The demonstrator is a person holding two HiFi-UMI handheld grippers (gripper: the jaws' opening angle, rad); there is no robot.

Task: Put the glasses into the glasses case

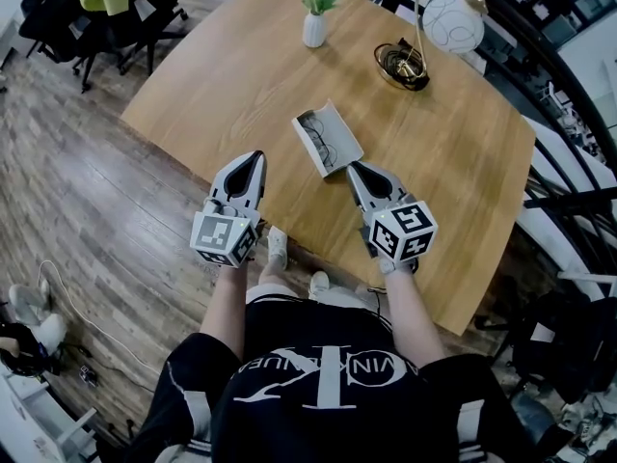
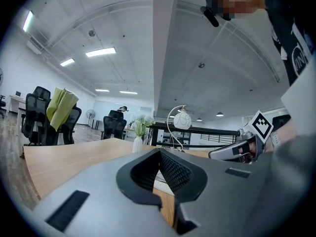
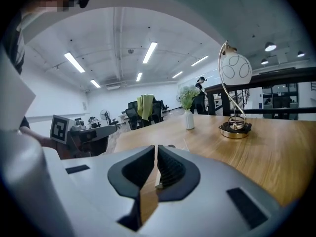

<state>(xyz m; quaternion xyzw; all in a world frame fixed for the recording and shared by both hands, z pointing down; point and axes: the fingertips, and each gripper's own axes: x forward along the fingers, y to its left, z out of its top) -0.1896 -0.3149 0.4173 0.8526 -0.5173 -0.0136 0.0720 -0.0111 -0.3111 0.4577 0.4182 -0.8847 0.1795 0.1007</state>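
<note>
An open white glasses case (image 1: 329, 143) lies on the wooden table (image 1: 453, 162) with dark-framed glasses (image 1: 320, 135) inside it. My right gripper (image 1: 353, 168) is just below the case's near right corner, its jaws shut with nothing seen between them. In the right gripper view its jaws (image 3: 156, 147) stand pressed together above the tabletop. My left gripper (image 1: 254, 156) hovers at the table's near edge, left of the case and apart from it. Its jaws (image 2: 159, 151) meet at the tips and hold nothing.
A white vase of flowers (image 1: 314, 25) stands at the far side of the table. A lamp with a white globe (image 1: 453, 22) and a round dark base (image 1: 402, 66) stands at the far right. Office chairs (image 1: 96, 17) are beyond the table's left corner, a black railing (image 1: 569, 201) to the right.
</note>
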